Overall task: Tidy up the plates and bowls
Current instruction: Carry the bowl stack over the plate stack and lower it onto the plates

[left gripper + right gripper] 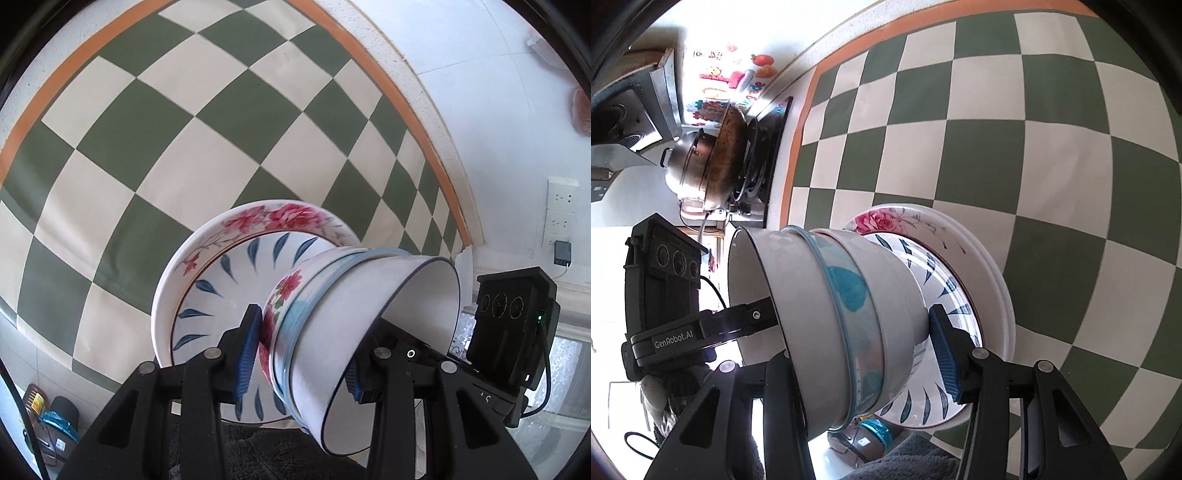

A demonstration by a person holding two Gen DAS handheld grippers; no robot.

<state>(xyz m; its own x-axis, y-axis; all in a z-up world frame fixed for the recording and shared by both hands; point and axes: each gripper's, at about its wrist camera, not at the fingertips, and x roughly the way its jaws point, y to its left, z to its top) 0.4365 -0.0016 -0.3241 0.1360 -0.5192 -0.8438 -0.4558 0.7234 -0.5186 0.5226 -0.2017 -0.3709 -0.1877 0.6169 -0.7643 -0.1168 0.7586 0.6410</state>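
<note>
A stack of nested bowls (pixel 354 332) sits on a blue-leaf plate (pixel 229 280), which lies on a rose-patterned plate (pixel 273 218). The topmost bowl is white with a dark rim; below it are a blue-rimmed one and a flowered one. My left gripper (pixel 299 354) is closed on the bowl stack from one side. My right gripper (pixel 860 350) is closed on the same stack (pixel 842 317) from the opposite side, above the leaf plate (pixel 923 406) and rose plate (pixel 886 219). Each gripper shows in the other's view.
The dishes are over a green-and-cream checkered cloth (pixel 192 122) with an orange border. A stove with a wok and steel pot (pixel 713 155) stands beyond the cloth's edge. A wall socket with a charger (pixel 561 221) is at right. A dark towel (pixel 916 458) lies nearby.
</note>
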